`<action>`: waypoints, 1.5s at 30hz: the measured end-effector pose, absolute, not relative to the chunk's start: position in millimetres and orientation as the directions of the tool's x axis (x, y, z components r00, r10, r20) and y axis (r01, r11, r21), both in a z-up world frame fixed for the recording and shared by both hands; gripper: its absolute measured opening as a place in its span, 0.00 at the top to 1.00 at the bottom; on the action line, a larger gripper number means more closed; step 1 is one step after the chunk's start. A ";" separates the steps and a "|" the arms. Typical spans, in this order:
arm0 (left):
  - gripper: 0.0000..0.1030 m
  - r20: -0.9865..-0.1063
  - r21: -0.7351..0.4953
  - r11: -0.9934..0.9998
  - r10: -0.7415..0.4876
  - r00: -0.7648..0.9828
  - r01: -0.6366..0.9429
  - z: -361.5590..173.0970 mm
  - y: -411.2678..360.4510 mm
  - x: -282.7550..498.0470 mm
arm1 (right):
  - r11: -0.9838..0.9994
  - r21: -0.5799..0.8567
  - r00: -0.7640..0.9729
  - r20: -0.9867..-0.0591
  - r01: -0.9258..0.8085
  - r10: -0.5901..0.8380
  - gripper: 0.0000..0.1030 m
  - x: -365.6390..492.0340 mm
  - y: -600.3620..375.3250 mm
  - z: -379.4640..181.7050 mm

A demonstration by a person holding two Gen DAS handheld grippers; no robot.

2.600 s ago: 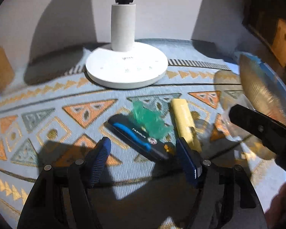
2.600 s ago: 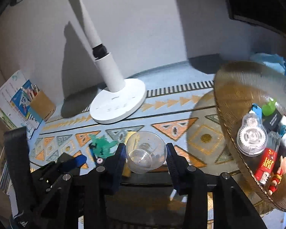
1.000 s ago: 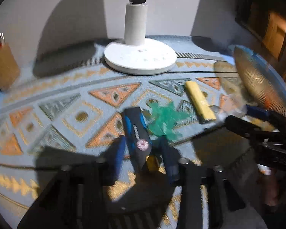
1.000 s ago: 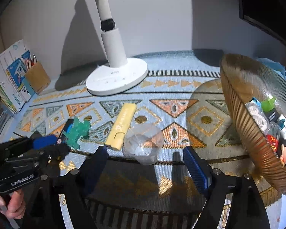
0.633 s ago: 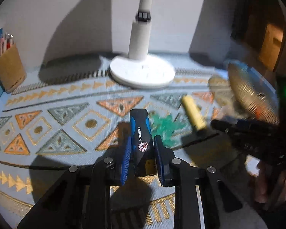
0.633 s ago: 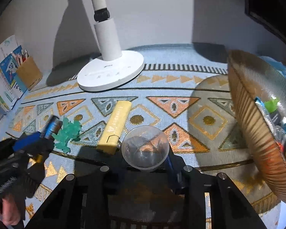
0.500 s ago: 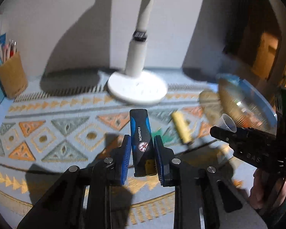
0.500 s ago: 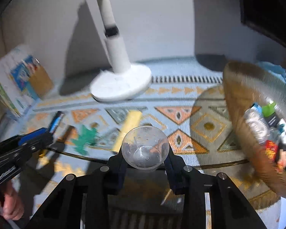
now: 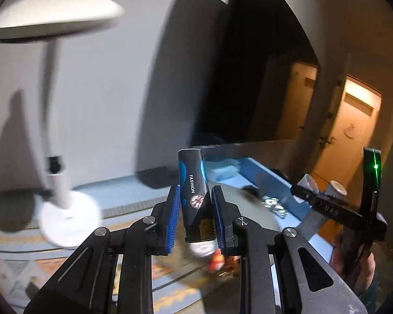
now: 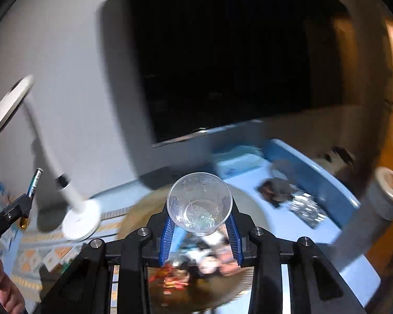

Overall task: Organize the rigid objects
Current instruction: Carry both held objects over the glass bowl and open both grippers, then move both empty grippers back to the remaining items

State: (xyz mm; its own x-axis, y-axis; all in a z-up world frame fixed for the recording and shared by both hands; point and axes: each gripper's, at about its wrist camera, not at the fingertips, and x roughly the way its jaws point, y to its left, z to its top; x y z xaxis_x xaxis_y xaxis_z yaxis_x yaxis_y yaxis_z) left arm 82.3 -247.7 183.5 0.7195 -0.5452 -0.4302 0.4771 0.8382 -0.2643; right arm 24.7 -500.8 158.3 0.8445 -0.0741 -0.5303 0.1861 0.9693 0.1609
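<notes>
In the left wrist view my left gripper (image 9: 195,196) is shut on a black and blue lighter (image 9: 192,172) marked FASHION, which stands upright between the blue pads, off the table. The right wrist view shows my right gripper (image 10: 200,222) shut on a clear plastic cup (image 10: 199,204), its mouth facing the camera. Both are raised over the amber ribbed bowl (image 10: 133,209), whose blurred contents (image 10: 170,274) show under the fingers. The bowl (image 9: 259,217) also lies just beyond the lighter. The right gripper (image 9: 311,196) appears at the right, the left gripper (image 10: 15,209) at the left.
A white desk lamp (image 9: 57,157) stands at the back left on the patterned mat (image 10: 39,259). Behind the bowl is a blue-edged surface (image 10: 314,180) with foil packets (image 10: 305,209) and a white cylinder (image 10: 387,185). A dark screen (image 10: 235,65) hangs on the wall.
The left gripper closed on the lighter and the right on the cup. Both then lifted off the mat and swung right, over the bowl; the views are now motion-blurred.
</notes>
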 end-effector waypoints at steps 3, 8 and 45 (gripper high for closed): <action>0.80 -0.462 -0.314 0.808 -0.589 0.663 0.499 167.7 -282.2 97.8 | 0.953 0.213 0.827 -0.559 0.215 -0.062 0.66 25.9 -529.9 149.9; 0.80 -0.511 -0.312 0.801 -0.595 0.621 0.511 141.5 -320.0 106.7 | 0.948 0.207 0.793 -0.606 0.240 -0.068 0.66 35.7 -546.3 128.0; 0.28 -0.339 -0.303 0.871 -0.478 0.811 0.387 208.3 -170.4 26.5 | 0.963 0.229 0.808 -0.588 0.144 0.020 0.37 9.8 -483.9 136.7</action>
State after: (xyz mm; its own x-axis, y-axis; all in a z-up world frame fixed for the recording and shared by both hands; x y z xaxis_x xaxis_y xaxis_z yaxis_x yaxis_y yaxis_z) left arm 26.5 -170.4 208.3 0.8105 -0.4775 -0.3391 0.3866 0.8711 -0.3028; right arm 9.8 -483.9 136.7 0.8084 0.0196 -0.5884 0.1437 0.9626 0.2295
